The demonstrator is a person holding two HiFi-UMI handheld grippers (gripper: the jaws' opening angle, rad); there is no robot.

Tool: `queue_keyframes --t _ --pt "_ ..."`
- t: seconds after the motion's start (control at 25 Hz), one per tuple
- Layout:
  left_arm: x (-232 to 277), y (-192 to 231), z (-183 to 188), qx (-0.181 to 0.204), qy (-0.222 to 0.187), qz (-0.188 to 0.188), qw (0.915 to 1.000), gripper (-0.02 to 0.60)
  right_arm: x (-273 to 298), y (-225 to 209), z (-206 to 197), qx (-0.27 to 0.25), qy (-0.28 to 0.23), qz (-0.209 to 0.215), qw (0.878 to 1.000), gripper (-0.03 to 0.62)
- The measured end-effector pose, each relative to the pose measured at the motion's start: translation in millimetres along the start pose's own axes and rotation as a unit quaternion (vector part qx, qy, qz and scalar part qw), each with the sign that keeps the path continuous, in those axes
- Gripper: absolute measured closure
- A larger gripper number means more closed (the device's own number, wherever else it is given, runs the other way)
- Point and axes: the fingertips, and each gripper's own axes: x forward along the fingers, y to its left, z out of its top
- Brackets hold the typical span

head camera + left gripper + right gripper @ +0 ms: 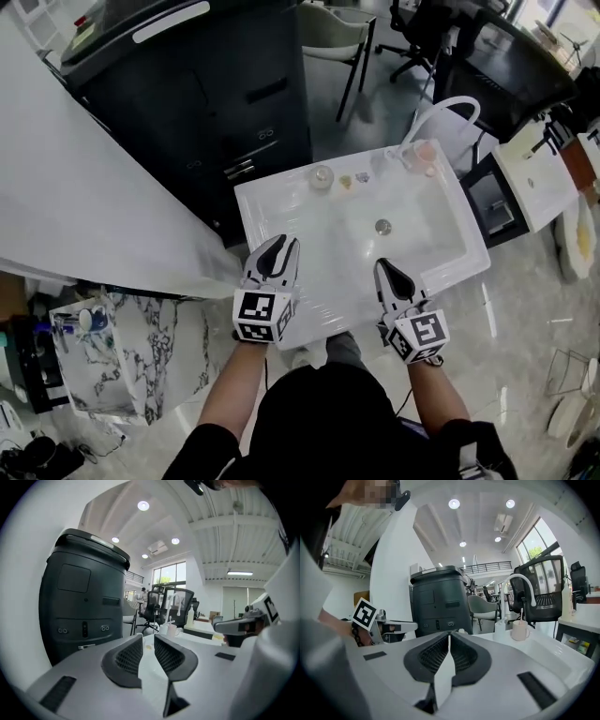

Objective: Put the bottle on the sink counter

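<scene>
Evidently both grippers hover over the near rim of the white sink counter [452, 270], apart from each other, jaws pointing toward the basin.

Left gripper [281, 246]: jaws nearly together, with a narrow gap between the ribbed pads and nothing in it, so it is empty.

Right gripper [384, 267]: jaws pressed tip to tip, closed on nothing.

Small clear bottle [322, 176]: seen from above as a round top, upright on the counter's rear ledge at the left, beyond the basin and well apart from both grippers.

Further along the same ledge is a pinkish cup [425, 152] just beside the base of the white arched faucet [450, 108]. The drain [382, 226] sits mid-basin.

A tall dark cabinet-like machine [187, 84] stands behind the counter's left corner.
</scene>
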Motion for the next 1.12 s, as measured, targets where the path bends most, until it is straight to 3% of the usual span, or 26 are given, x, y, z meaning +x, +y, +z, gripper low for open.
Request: queue_keyframes --t 0.16,0.52,1.12 --pt "-43 -4 9 -0.008 -0.020 -0.022 0.9995 0.541 -21 29 2 -0.006 -0.019 -0.006 1.000 0.562" --pt "-93 -9 16 -0.002 -0.028 -0.046 0.9985 0.543 -61 54 8 -0.004 -0.041 -0.044 0.998 0.562" --pt "-106 -35 38 -0.005 -0.056 -0.046 0.9974 0.545 -91 22 35 -0.017 -0.064 -0.051 0.996 0.565"
